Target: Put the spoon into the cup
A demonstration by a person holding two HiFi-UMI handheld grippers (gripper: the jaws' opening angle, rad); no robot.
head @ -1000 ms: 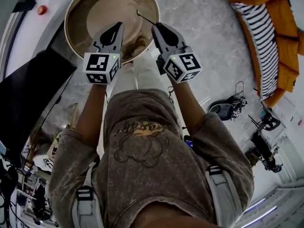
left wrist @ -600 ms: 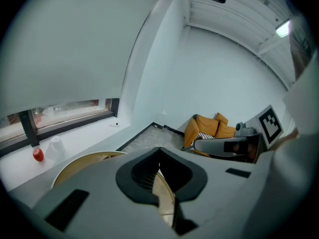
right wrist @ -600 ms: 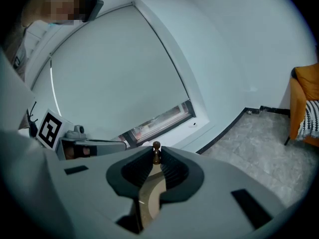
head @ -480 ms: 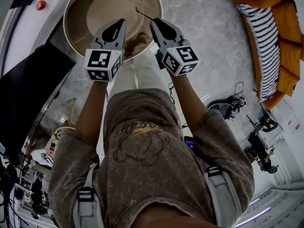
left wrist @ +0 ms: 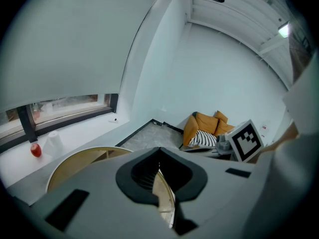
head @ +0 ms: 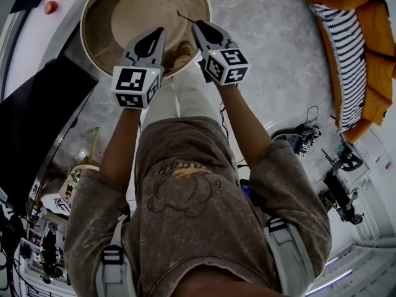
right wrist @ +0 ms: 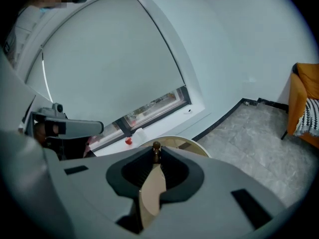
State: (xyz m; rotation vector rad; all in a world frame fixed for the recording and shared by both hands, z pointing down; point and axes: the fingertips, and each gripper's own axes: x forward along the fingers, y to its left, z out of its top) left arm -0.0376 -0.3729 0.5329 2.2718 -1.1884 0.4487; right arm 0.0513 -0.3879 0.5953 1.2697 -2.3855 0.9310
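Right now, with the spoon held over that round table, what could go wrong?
The right gripper pinches only the thin handle of the spoon, so it may swivel or slip. The left gripper hangs close beside it, and the two might bump. No cup shows plainly under them on the table, so the drop could miss.

Round wooden table, orange sofa, striped cushion

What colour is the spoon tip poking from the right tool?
The spoon tip is dark brown, a small round knob; clearest in the right gripper view.
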